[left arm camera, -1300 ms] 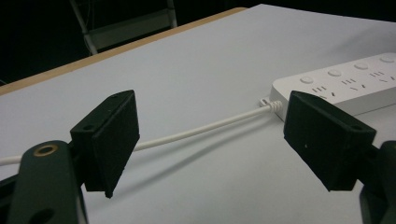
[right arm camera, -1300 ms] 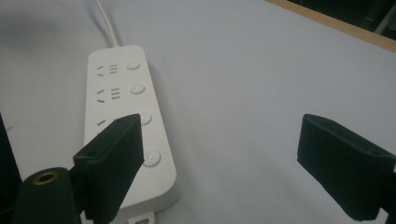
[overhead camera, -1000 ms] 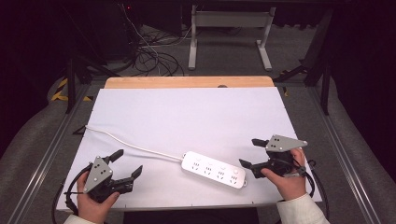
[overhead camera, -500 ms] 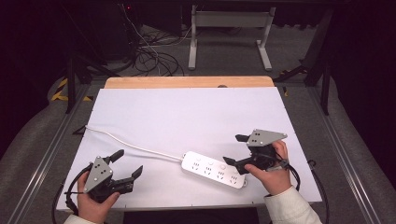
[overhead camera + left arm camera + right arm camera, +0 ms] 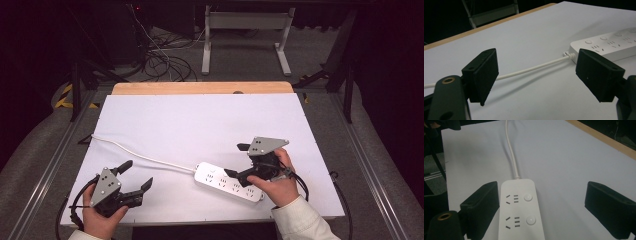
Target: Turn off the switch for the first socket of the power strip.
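Lying near the front edge of the white worktop [image 5: 200, 125], right of centre, the power strip [image 5: 227, 182] is trailing its white cord [image 5: 140, 156] toward the left edge. The right gripper [image 5: 239, 160] is hovering wide open over the strip's right end, one jaw just beside its side. The left gripper [image 5: 136, 175] is waiting wide open, holding nothing, at the front left corner.

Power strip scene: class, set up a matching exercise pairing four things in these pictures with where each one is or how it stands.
Things:
1. power strip
2. cord
3. left gripper
4. right gripper

Descriptions:
A. open, over the near left part of the table
B. open, jaws either side of the strip
C. white, lying flat on the white table
D. thin, running left from the strip's end

Pairs: 1-C, 2-D, 3-A, 4-B
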### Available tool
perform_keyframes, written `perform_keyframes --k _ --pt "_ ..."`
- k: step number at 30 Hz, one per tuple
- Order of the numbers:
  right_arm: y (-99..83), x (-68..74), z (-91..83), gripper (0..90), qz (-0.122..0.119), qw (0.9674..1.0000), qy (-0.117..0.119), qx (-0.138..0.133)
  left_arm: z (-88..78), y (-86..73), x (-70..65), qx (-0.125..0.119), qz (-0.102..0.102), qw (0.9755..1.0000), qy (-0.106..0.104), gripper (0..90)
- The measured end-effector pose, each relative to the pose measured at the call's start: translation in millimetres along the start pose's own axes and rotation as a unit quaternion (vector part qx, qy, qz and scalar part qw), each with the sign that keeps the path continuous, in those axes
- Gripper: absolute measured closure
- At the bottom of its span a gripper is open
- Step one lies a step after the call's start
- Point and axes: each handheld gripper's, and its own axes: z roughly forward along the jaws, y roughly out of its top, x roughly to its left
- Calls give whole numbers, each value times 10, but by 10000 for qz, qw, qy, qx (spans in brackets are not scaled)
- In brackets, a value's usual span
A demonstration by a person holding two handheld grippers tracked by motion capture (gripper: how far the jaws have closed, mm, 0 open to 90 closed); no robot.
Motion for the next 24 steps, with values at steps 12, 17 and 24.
perform_keyframes --k 12,17,24 --pt "83 87 199 96 -133 9997 -171 82 0 -2 6 15 46 10000 -1 191" --pt "78 135 248 109 -188 9994 -286 110 -6 0 0 2 36 10000 5 191" --pt "92 142 223 342 -136 9998 -37 162 -1 -1 -2 13 21 10000 -11 191"
